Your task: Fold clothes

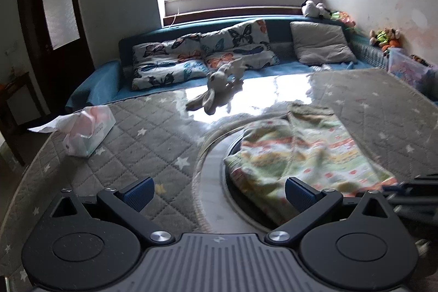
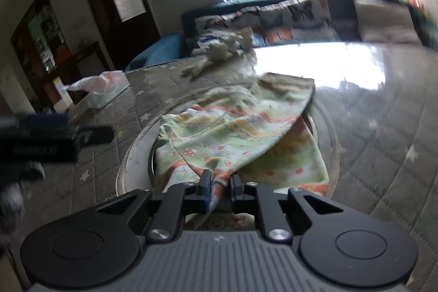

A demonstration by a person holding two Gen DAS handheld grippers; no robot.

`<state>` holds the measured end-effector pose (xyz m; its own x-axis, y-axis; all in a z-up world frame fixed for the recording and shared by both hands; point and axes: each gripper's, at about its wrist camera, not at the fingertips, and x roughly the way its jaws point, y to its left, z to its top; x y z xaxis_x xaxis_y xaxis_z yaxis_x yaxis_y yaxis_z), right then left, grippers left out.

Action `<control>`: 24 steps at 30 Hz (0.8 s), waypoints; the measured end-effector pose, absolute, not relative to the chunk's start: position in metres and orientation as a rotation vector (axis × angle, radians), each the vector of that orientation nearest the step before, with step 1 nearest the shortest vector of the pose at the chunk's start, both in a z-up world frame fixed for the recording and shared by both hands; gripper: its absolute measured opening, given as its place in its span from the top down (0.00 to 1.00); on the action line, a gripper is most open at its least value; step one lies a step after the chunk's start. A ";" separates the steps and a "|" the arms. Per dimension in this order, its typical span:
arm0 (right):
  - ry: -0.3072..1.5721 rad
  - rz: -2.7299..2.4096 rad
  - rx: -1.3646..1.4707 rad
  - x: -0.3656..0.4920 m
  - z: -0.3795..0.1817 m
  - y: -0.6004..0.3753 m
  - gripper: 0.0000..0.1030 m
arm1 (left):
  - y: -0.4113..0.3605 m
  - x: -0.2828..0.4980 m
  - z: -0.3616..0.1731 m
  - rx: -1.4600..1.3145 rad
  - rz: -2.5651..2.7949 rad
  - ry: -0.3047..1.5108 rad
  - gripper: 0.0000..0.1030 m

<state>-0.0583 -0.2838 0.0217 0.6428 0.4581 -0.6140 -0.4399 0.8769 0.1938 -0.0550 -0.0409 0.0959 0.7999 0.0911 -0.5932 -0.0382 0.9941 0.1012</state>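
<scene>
A light green printed garment (image 1: pixel 306 152) with orange and yellow patterns lies crumpled on the round inset of a table (image 1: pixel 137 144) covered by a grey quilted star cloth. My left gripper (image 1: pixel 219 194) hovers open over the garment's near left edge, nothing between its blue pads. In the right wrist view the same garment (image 2: pixel 241 127) is partly folded over itself. My right gripper (image 2: pixel 220 186) is shut on the garment's near edge, a pinch of orange and green fabric squeezed between the pads. The left gripper (image 2: pixel 63 130) shows blurred at the left of that view.
A tissue pack (image 1: pixel 87 133) lies on the table's left side, and a grey plush rabbit (image 1: pixel 219 86) at its far edge. Behind stand a blue sofa (image 1: pixel 104 84) with butterfly pillows (image 1: pixel 202 56), a window and a dark door (image 1: pixel 52 18). Glare covers the glossy table centre.
</scene>
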 end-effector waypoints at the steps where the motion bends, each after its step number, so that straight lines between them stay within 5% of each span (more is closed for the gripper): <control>1: 0.683 0.516 -0.022 -0.066 0.023 -0.277 0.89 | -0.043 -0.057 0.098 0.086 0.051 0.631 0.00; 11: 0.603 0.691 -0.273 -0.122 0.021 -0.225 0.90 | -0.073 -0.057 0.096 0.128 -0.126 0.655 0.00; 15: 0.601 0.738 -0.281 -0.135 0.022 -0.220 0.75 | -0.082 -0.055 0.088 0.147 -0.186 0.690 0.00; 19: 0.624 0.740 -0.188 -0.138 0.030 -0.243 0.75 | -0.088 -0.050 0.083 0.160 -0.208 0.701 0.01; 24: 0.645 0.706 -0.096 -0.139 0.043 -0.288 0.75 | -0.091 -0.040 0.079 0.176 -0.226 0.706 0.20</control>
<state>-0.1387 -0.2880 0.0428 0.5769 0.5740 -0.5811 -0.6310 0.7649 0.1292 -0.0396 -0.0913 0.0795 0.7381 -0.1453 -0.6589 0.2635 0.9610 0.0833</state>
